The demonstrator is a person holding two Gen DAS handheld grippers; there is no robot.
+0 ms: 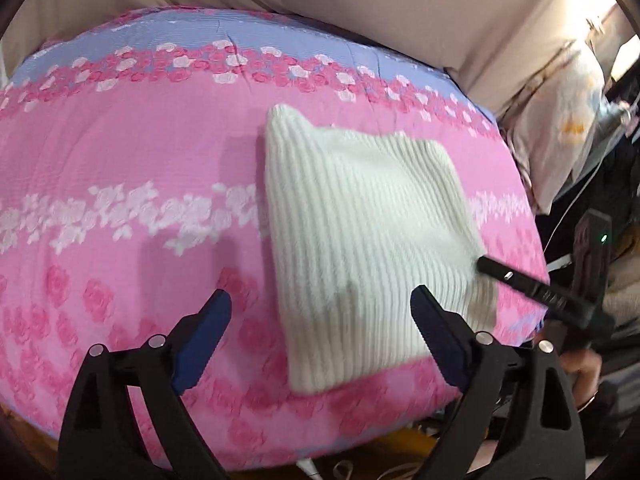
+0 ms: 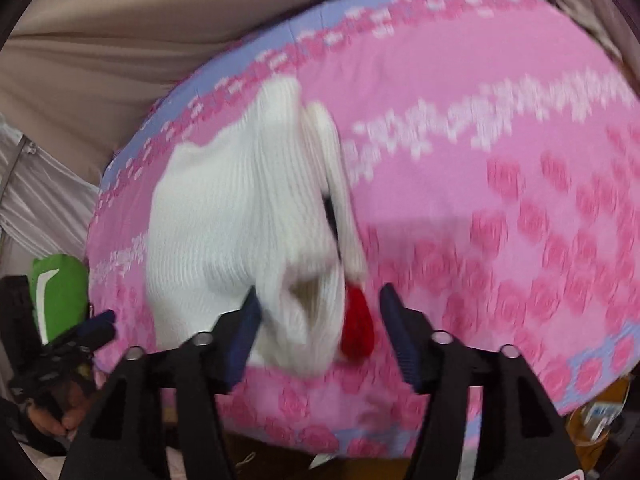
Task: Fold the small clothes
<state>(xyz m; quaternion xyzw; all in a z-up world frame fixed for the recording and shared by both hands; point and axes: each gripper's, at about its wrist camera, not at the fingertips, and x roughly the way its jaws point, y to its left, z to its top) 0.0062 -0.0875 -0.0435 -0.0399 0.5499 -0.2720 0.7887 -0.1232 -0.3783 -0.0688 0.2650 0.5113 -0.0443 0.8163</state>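
Note:
A white ribbed knit garment (image 1: 368, 232) lies folded into a rough square on a pink flowered cover (image 1: 120, 168). My left gripper (image 1: 322, 312) is open above its near edge, empty. In the left wrist view the right gripper's black finger (image 1: 520, 280) touches the garment's right edge. In the right wrist view the garment (image 2: 240, 220) lies ahead, blurred, with a red patch (image 2: 358, 328) at its near end. My right gripper (image 2: 316, 312) is open with the garment's near end between its fingers.
The cover drapes a rounded table with a blue border (image 1: 240, 32) at the far side. Beige cloth (image 1: 400, 8) hangs behind. A green object (image 2: 56, 292) and the left gripper (image 2: 76, 340) show at the left of the right wrist view.

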